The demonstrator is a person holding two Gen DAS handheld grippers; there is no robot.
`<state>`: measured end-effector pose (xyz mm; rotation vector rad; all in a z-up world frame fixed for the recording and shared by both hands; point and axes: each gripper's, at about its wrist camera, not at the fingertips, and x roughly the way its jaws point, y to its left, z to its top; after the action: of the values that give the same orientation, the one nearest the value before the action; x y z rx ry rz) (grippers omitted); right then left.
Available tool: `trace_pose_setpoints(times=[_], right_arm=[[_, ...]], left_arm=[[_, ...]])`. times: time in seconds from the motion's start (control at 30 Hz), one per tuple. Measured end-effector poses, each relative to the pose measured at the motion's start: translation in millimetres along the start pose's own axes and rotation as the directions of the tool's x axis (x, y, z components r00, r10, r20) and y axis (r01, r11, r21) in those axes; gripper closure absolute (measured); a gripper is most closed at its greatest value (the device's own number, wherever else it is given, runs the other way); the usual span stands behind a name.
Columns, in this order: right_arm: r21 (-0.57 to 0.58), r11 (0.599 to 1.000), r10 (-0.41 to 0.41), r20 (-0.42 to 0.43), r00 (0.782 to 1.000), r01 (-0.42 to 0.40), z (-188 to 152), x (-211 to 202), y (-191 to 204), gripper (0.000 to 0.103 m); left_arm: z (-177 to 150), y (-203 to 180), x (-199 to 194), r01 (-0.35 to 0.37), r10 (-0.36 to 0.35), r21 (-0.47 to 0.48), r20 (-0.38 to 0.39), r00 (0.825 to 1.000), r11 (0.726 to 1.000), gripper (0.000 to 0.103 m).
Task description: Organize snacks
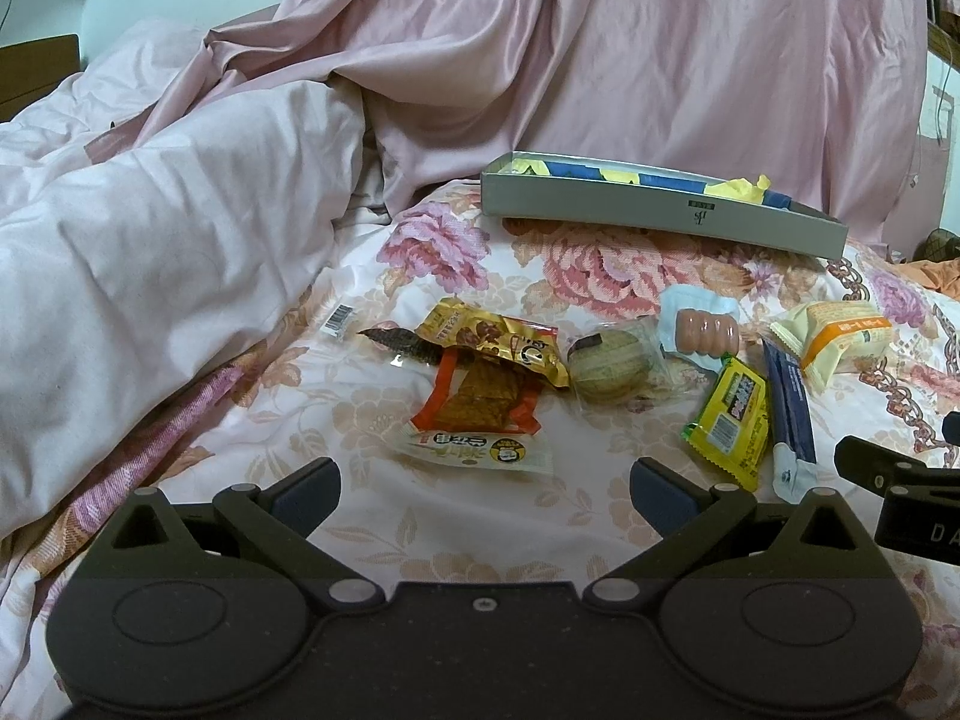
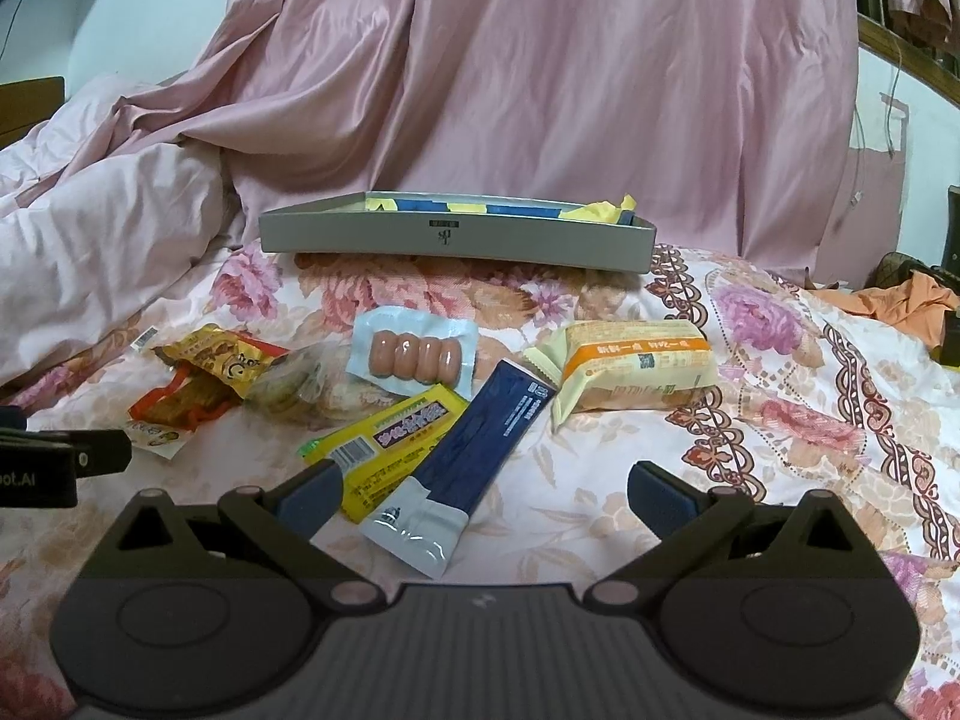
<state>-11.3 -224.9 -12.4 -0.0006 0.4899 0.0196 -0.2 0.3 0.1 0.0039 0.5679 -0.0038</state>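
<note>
Several snack packs lie scattered on a floral bedsheet. My left gripper (image 1: 483,489) is open just short of an orange tofu snack pack (image 1: 480,414), beyond which sit a gold pack (image 1: 498,348) and a round biscuit pack (image 1: 609,369). My right gripper (image 2: 483,495) is open around the near end of a dark blue stick pack (image 2: 474,450), with a yellow pack (image 2: 390,444) at its left finger. A sausage pack (image 2: 414,354) and a pale yellow cake pack (image 2: 630,366) lie farther off. A grey box (image 2: 456,240) holding yellow and blue wrappers stands at the back.
A bunched pink quilt (image 1: 150,252) rises at the left and pink satin fabric (image 2: 540,72) drapes behind the box. Orange cloth (image 2: 906,300) lies at the far right. The other gripper's body shows at each view's edge (image 1: 900,480).
</note>
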Motion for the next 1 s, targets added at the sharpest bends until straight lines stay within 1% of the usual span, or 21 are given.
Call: trace_pose_setpoints(times=[0.2,0.27,0.33,0.63,0.83,1.0], right_arm=[[0.000,1.000,-0.001,-0.008,1.000,0.001,-1.2,1.3,0.8,0.000],[0.002,1.000,0.002,-0.013,1.000,-0.002,0.5,2.0,-0.1,0.000],[0.002,1.000,0.004,-0.017,1.000,-0.004,0.2,2.4,0.5,0.000],[-0.003,1.000,0.013,-0.036,0.999,-0.013,-0.9,8.0,-0.9,0.000],[-0.051,0.998,0.044,-0.050,0.998,-0.046,0.5,19.8,0.2,0.000],[-0.045,0.997,0.066,-0.080,0.995,-0.070,5.8,38.8,-3.1,0.000]], left_arm=[[-0.3,-0.1,-0.7,0.001,-0.001,0.000,-0.003,1.000,1.000,0.001],[-7.3,-3.0,7.2,0.001,-0.001,0.000,-0.005,1.000,1.000,0.001],[-4.4,-1.8,3.6,0.001,-0.001,0.000,-0.004,1.000,1.000,0.001],[-5.5,1.2,10.9,-0.007,0.007,-0.004,-0.026,1.000,1.000,0.001],[3.0,5.0,23.0,-0.007,0.007,-0.004,-0.008,1.000,1.000,0.001],[13.1,3.8,45.3,-0.010,0.010,0.040,0.011,1.000,0.999,0.001]])
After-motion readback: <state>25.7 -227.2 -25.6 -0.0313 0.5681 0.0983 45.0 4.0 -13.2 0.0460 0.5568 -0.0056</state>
